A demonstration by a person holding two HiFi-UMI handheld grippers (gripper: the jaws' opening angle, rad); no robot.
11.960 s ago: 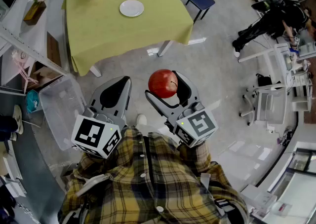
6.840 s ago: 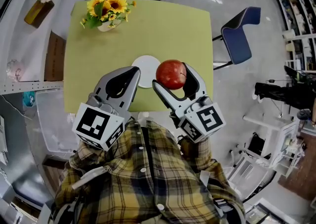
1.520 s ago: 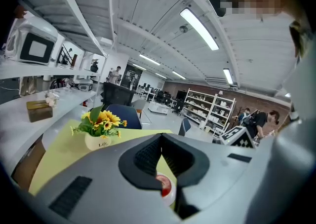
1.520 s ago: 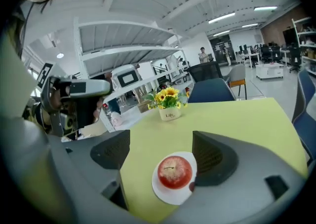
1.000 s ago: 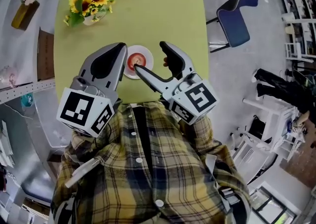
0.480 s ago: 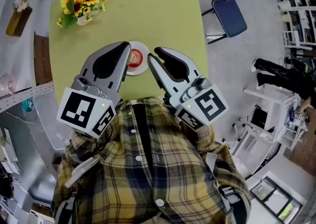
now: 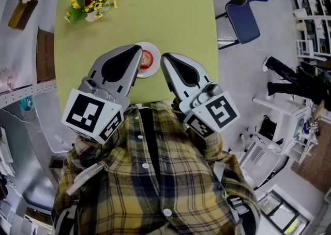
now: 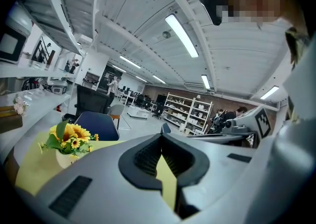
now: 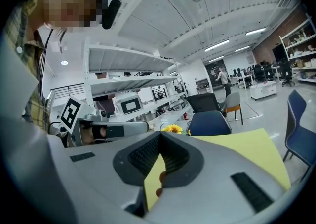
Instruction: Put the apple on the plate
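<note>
On the white plate [image 7: 153, 70], towards the near edge of the desk [image 7: 176, 16], sits the apple [image 7: 146, 59]; the task looks done. It lies just ahead, between both tips. The left claw [image 7: 136, 49] and right claw [image 7: 164, 58] are each closed, holding nothing.

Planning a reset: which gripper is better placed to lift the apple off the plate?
Probably right: the right gripper, shut and empty, sits beside the apple, which shows in its own view.
</note>
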